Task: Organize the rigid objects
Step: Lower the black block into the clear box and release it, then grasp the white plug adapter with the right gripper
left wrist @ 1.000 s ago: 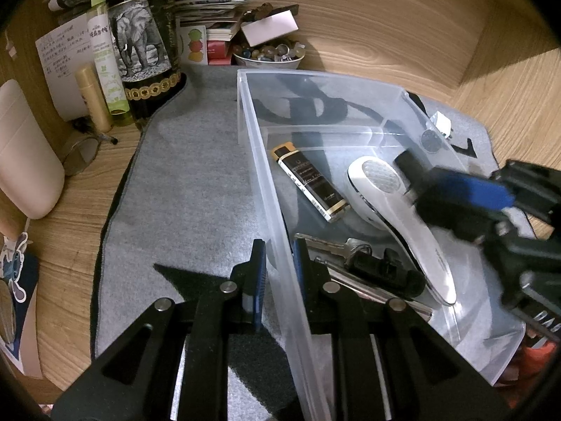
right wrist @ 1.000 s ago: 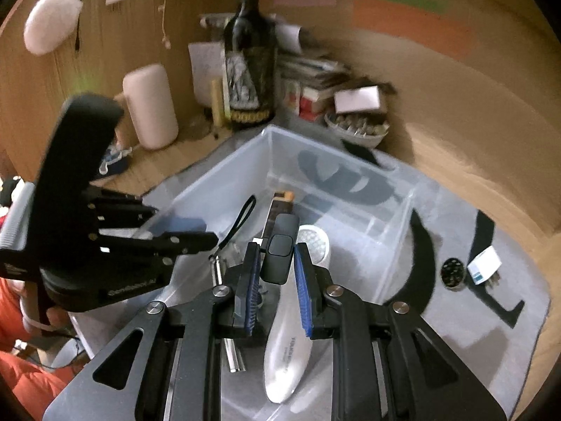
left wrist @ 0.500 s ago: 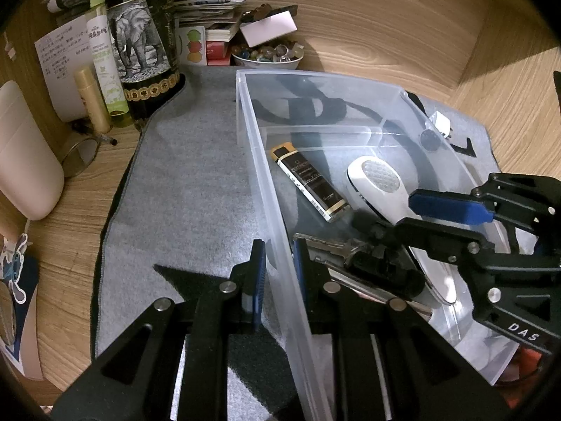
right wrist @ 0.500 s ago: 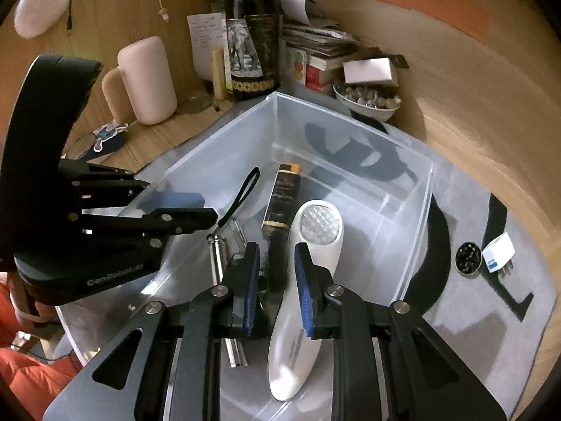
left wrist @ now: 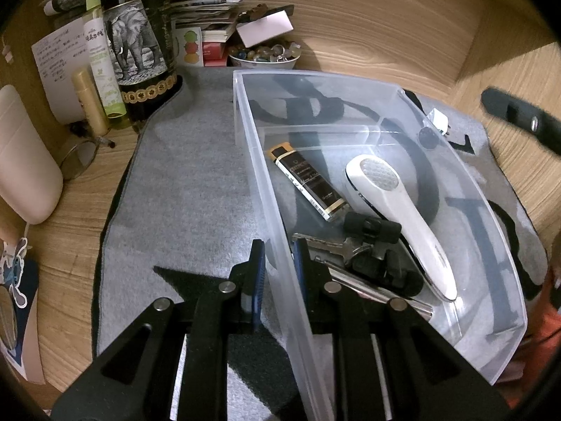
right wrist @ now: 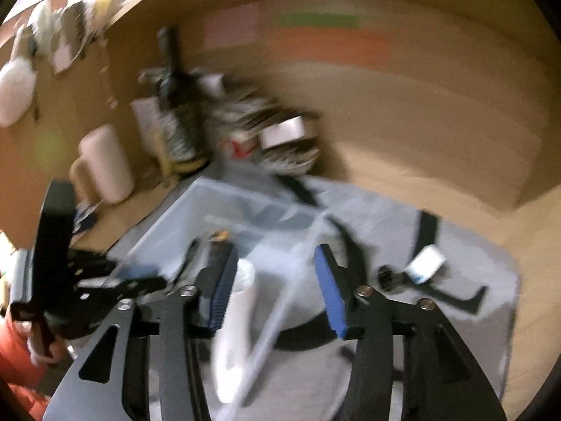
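Note:
A clear plastic bin (left wrist: 466,182) stands on a grey mat (left wrist: 189,189). In it lie a white handheld device (left wrist: 399,210), a black and gold box (left wrist: 308,182), a small black cylinder-shaped object (left wrist: 371,228) and keys (left wrist: 329,245). My left gripper (left wrist: 278,263) is shut on the bin's left wall. My right gripper (right wrist: 275,280) is open and empty, above the bin's right side; its view is blurred. A small round black object (right wrist: 387,277) and a white plug (right wrist: 426,265) lie on the mat right of the bin.
A dark bottle with an elephant label (left wrist: 140,52), a green tube (left wrist: 101,52), a gold tube (left wrist: 89,101), a bowl of stones (left wrist: 264,56) and stacked books (left wrist: 210,17) stand at the back. A pink speaker (left wrist: 24,154) is at the left.
My right gripper has let go of the small black object in the bin, opened, and pulled up and to the right. My left gripper has stayed on the bin wall.

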`<state>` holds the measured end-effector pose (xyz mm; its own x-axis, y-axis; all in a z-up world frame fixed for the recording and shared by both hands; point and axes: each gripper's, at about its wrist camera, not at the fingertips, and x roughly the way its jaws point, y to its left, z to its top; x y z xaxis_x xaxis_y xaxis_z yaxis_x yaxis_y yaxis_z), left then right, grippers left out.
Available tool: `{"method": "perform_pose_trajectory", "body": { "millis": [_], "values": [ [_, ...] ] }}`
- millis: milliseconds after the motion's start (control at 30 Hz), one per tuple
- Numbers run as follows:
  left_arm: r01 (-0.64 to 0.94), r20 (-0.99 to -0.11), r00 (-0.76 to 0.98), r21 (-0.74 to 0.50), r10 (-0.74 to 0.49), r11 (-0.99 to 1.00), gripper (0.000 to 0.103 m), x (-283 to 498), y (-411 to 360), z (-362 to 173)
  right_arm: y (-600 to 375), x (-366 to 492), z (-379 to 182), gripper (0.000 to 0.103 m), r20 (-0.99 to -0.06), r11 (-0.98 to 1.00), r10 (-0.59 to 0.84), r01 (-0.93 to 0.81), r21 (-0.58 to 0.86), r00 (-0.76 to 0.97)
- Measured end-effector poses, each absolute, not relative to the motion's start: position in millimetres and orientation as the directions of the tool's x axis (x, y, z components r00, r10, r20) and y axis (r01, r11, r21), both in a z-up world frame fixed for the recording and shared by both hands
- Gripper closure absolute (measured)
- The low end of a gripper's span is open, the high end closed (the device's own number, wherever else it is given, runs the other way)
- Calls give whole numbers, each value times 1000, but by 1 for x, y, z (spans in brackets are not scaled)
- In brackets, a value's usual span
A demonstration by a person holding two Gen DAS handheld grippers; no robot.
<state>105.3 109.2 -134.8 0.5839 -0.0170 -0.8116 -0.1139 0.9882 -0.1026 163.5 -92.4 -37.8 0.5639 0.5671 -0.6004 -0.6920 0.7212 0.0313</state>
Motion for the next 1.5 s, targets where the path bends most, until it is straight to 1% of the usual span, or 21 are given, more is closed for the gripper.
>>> {"method": "perform_pose_trajectory", "body": {
  "millis": [133, 267, 433, 700, 900, 967, 1233, 1500],
  "values": [
    [-112, -810, 585, -108, -22, 988, 86, 105, 110, -135, -117, 187, -28, 54, -571, 794, 521, -606, 51, 635],
    [-110, -809, 587, -115, -29, 987, 86, 104, 111, -135, -134, 219, -29, 54, -575, 854, 450, -518, 52, 683],
    [-106, -808, 588, -117, -33, 988, 86, 104, 112, -135, -140, 261, -54, 54, -633, 892, 360, -452, 18, 686],
    [-102, -806, 591, -126, -42, 987, 86, 103, 112, -136, -136, 320, -122, 54, -764, 924, 244, -383, -5, 598],
    [-100, -805, 591, -125, -42, 987, 85, 103, 112, -136, -138, 334, -149, 54, -799, 931, 210, -364, -12, 563],
    [-100, -805, 591, -126, -43, 987, 85, 103, 112, -136, -137, 333, -149, 57, -797, 929, 216, -370, -10, 565],
    [-101, -806, 591, -124, -41, 987, 85, 103, 112, -136, -134, 314, -125, 57, -762, 915, 255, -404, -9, 595],
    [-102, -806, 591, -125, -41, 987, 85, 104, 112, -136, -135, 267, -69, 57, -664, 882, 358, -471, 9, 657]
  ]
}}
